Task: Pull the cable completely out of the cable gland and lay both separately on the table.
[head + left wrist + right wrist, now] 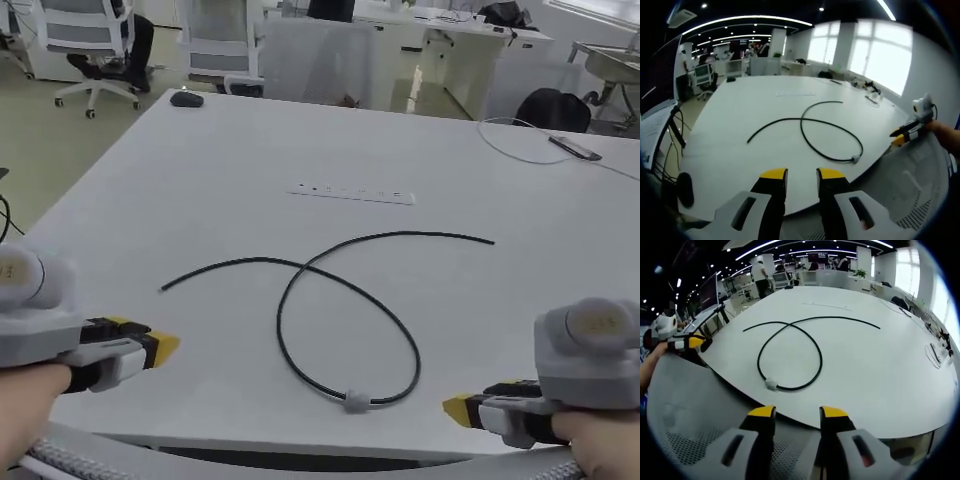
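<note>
- We see a white office table (480, 300) with one power strip (352, 194) lying far back on it.
- One black cable (279, 318) lies mid-table, curled into a single crossed loop with both ends free.
- One grey gland (356, 401) is threaded on the loop, near the front edge.
- Two grippers, left gripper (801, 175) and right gripper (793, 412), are at the near edge, jaws parted and holding nothing.
</note>
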Demonstrator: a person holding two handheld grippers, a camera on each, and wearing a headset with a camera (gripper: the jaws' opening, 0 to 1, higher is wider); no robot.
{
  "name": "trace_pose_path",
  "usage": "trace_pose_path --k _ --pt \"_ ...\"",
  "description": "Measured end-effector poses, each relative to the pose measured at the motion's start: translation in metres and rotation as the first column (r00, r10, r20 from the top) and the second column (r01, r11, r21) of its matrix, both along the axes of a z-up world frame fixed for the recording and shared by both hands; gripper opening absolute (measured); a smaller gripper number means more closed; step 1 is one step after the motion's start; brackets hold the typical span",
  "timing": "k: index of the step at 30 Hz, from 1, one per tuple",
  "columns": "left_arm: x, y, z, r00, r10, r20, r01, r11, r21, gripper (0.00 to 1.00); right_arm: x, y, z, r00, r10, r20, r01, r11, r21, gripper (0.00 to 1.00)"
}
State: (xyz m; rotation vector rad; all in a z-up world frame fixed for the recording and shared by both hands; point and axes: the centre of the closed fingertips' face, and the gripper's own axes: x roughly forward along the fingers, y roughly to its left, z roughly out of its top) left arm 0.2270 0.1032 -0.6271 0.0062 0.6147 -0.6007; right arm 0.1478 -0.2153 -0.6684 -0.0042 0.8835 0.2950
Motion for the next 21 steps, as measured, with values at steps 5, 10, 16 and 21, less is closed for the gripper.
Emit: trace_pose_path --k 5,10,16,21 --pt "-0.001 -0.003 0.000 1.000 -0.019 -0.001 0.019 1.000 -0.001 0.24 -0.002 -0.001 -0.002 1.000 -0.012 -0.019 0.012 1.000 0.002 0.39" --pt "-0.001 -0.005 0.002 0.999 -0.033 0.011 0.033 0.999 -0.008 0.24 -0.001 -0.004 -0.001 0.998 -0.053 -0.017 0.054 0.998 0.035 0.39" --pt "-0.002 -0.008 0.001 0.998 -0.059 0.012 0.060 0.998 -0.003 0.23 -0.002 -0.005 -0.002 0.998 -0.062 -0.022 0.063 0.998 0.032 0.39" --pt "-0.003 -0.011 0.003 0.997 -0.079 0.025 0.079 0.997 -0.007 0.22 -0.003 -0.005 -0.004 0.998 -0.055 -0.037 0.056 0.998 0.025 0.39"
